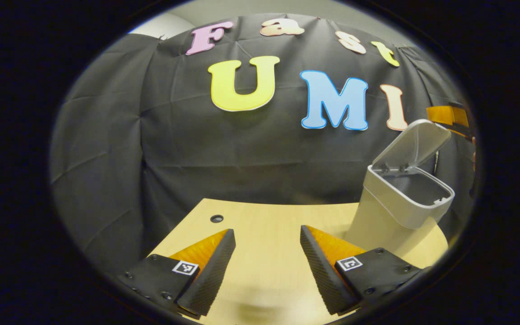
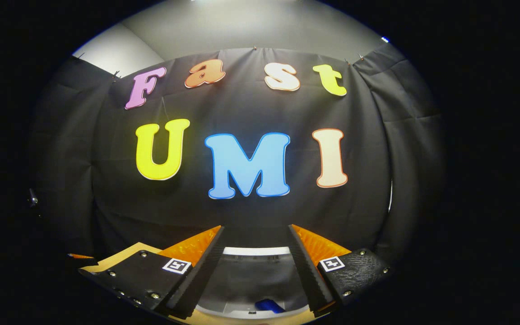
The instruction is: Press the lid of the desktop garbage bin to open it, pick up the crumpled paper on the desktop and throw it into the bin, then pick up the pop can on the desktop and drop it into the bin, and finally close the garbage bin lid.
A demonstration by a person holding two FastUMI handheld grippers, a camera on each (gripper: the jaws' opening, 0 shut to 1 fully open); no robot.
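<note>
In the left gripper view, the left tool (image 1: 267,262) is low over the light wooden table (image 1: 264,280). Its two fingers (image 1: 210,271) are spread wide apart and there is nothing between them. The table has a small round hole (image 1: 216,218) near its far left edge. The garbage bin (image 1: 391,221) stands on the table, off to the right and past the right finger. It is pale grey and stands a bit tilted in this round picture. Its lid (image 1: 411,146) is flipped up and leans back at the far side, so the bin's mouth is open and you can see its dark inside. Behind the lid, at the right edge, a bit of the other tool shows. In the right gripper view, the right tool (image 2: 255,271) is right above the open bin (image 2: 251,275), looking down past its white far rim into the grey inside. Its fingers (image 2: 197,275) are spread apart too and hold nothing. A small blue thing (image 2: 269,306) lies down in the bin near the bottom of the picture; I cannot tell what it is. A corner of the table (image 2: 111,259) peeks out at the left.
</note>
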